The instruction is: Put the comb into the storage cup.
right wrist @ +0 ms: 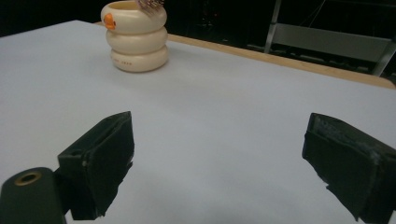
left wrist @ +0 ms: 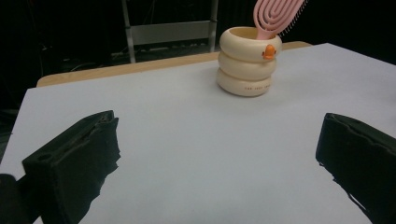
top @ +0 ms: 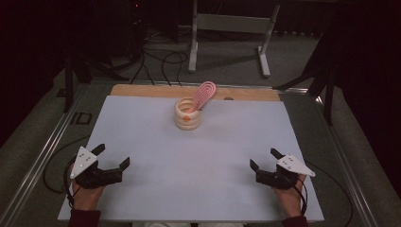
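Both claws sit low at the near edge of the bench, and nothing is in either one. Left claw is spread wide, jaws well apart over bare white surface; in the left gripper view you can look straight between them to the far end. Right claw is the same story, wide and empty, a hand behind it resting near the bench edge. It looks like a ready stance, each one parked on its own side so the middle stays free.

Up ahead, well apart from both, stands the cream holder, a stack of three fat rings with a small orange mark on the top ring. It is upright near the far edge, just short of the bare wooden strip. Leaning out of it is the pink hairbrush, handle down inside, slotted head tilted up and toward the right. That lean leaves the head clear above the rim, likely the easiest place to take hold. Either claw would have a long reach forward first.
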A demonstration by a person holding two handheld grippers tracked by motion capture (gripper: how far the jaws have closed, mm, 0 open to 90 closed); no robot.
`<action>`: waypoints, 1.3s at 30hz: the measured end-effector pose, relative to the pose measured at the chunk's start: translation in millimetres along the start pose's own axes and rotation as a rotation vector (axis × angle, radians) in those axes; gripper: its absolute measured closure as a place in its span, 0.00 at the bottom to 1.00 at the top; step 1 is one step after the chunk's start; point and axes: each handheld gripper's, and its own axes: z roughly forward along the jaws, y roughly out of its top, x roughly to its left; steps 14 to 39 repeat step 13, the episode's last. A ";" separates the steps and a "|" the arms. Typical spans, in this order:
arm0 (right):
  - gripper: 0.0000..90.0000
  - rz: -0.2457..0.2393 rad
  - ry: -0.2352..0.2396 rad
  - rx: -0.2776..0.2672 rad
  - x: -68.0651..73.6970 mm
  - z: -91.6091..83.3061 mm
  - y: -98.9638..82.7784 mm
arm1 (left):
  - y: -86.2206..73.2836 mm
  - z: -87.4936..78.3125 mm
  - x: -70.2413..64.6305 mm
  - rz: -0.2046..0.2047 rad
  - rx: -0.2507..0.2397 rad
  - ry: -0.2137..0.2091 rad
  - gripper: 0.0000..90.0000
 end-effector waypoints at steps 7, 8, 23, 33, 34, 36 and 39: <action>0.10 -0.019 0.008 0.009 2.7 1.5 0.1 | -0.5 1.0 -3.0 0.016 0.000 -0.001 0.00; 0.10 -0.023 0.008 0.008 2.2 1.4 0.1 | -0.8 1.3 -3.3 0.016 0.001 0.000 0.00; 0.10 -0.016 0.006 0.002 1.2 0.6 0.9 | -1.2 2.2 -4.1 0.022 0.005 -0.001 0.00; 0.10 -0.016 0.006 0.002 1.2 0.6 0.9 | -1.2 2.2 -4.1 0.022 0.005 -0.001 0.00; 0.10 -0.016 0.006 0.002 1.2 0.6 0.9 | -1.2 2.2 -4.1 0.022 0.005 -0.001 0.00; 0.10 -0.016 0.006 0.002 1.2 0.6 0.9 | -1.2 2.2 -4.1 0.022 0.005 -0.001 0.00; 0.10 -0.016 0.006 0.002 1.2 0.6 0.9 | -1.2 2.2 -4.1 0.022 0.005 -0.001 0.00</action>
